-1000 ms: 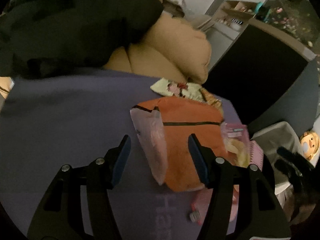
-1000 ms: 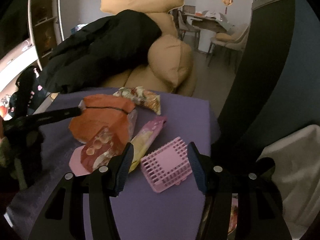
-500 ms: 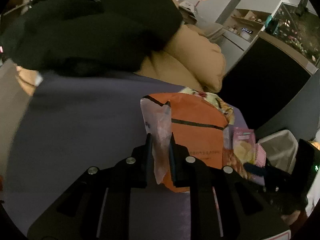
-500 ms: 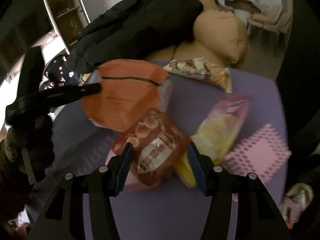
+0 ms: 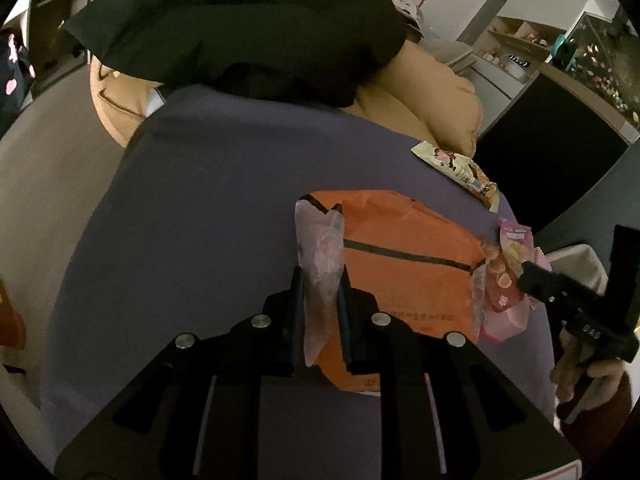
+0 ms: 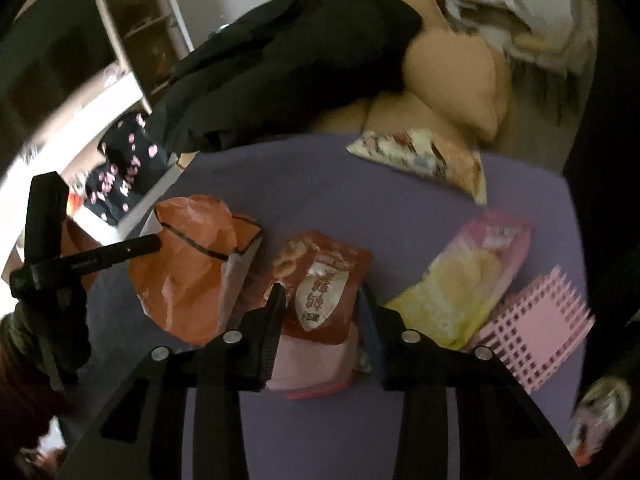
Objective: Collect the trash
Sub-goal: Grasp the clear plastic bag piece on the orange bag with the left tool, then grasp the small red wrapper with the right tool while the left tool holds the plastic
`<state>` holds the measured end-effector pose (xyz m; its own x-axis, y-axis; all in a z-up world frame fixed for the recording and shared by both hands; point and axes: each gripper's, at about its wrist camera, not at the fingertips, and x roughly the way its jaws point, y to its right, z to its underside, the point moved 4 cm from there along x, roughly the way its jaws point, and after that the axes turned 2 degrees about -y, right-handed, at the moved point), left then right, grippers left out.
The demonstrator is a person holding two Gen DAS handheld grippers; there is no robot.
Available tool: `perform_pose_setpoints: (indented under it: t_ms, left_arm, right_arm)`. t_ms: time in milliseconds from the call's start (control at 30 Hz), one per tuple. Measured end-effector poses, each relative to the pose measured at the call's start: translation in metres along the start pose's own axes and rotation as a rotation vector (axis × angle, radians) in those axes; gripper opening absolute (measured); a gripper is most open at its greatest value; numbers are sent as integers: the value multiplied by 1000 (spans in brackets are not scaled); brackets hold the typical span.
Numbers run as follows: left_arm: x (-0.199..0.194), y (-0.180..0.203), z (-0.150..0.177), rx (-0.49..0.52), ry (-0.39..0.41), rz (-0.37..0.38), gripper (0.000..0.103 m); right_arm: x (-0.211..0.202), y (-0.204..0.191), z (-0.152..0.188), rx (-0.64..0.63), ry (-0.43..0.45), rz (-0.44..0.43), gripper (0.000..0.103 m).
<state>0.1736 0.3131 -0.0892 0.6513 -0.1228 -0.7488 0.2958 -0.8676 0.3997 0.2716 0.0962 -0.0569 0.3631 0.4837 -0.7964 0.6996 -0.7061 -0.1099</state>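
My left gripper (image 5: pixel 320 292) is shut on the pale folded edge (image 5: pixel 320 256) of an orange plastic bag (image 5: pixel 404 280) lying on the purple table; the bag also shows in the right wrist view (image 6: pixel 188 264). My right gripper (image 6: pixel 322 300) straddles a red snack packet (image 6: pixel 324 284), its fingers (image 6: pixel 276 312) close on both sides; it is blurred and I cannot tell if they press it. A yellow and pink snack bag (image 6: pixel 464 276) and a cream wrapper (image 6: pixel 420 156) lie further right and back.
A pink plastic grid basket (image 6: pixel 536 320) lies at the table's right. A tan beanbag (image 6: pixel 452 76) with a black jacket (image 6: pixel 288 64) stands behind the table. A white bin (image 5: pixel 576 268) stands off the table's right edge.
My left gripper shut on the orange bag's pale edge. My right gripper moved left from the pink basket to the red packet and narrowed around it.
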Motion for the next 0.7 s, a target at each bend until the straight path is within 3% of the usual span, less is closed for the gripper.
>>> perform_pose_setpoints:
  t_ms: [267, 433, 500, 633, 667, 700]
  left_arm:
    - [1, 0, 0, 13, -3, -32, 15]
    - [0, 0, 2, 20, 2, -25, 15]
    - [0, -1, 3, 16, 2, -20, 15]
    - [-2, -7, 3, -3, 10, -30, 15]
    - [-3, -8, 3, -10, 13, -34, 15]
    - [-3, -9, 3, -13, 14, -35, 15]
  right_arm:
    - [28, -6, -17, -46, -81, 87, 51]
    - [41, 0, -17, -14, -102, 54, 51]
    - [42, 0, -16, -8, -105, 51, 41]
    - [38, -3, -15, -31, -99, 83, 32]
    - [35, -2, -15, -36, -93, 97, 26]
    - [32, 0, -15, -35, -87, 104, 11]
